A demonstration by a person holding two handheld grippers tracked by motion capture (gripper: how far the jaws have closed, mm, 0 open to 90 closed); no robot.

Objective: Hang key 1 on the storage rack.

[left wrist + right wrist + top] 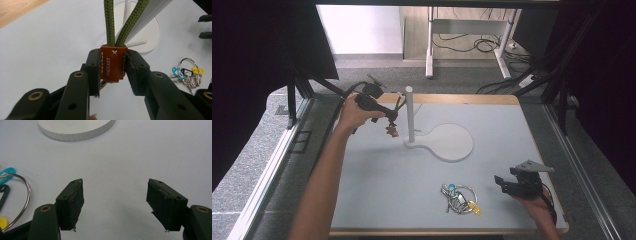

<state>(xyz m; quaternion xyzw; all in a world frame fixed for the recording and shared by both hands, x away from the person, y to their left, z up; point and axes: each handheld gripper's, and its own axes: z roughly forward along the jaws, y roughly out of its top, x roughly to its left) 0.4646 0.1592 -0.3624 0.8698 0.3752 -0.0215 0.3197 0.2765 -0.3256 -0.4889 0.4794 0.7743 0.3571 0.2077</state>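
Note:
My left gripper point(392, 120) is raised over the table's far left and is shut on a brown leather tag point(112, 62) of a keychain point(392, 131). The tag's green cord loop point(109, 22) rises next to the white pole point(409, 112) of a stand; whether it goes around the pole I cannot tell. The stand's round white base point(454, 142) lies mid-table. A bunch of key rings with blue and yellow tags point(459, 199) lies at the front. To its right, my right gripper point(511, 184) hovers low over the table, open, with nothing between its fingers point(71, 203).
The grey table top point(377, 180) has a wooden edge point(462, 98) at the back. The metal key ring point(23, 192) lies just left of my right gripper's jaws. The stand's base point(75, 130) is ahead of them. Black frame bars and cables stand beyond the table.

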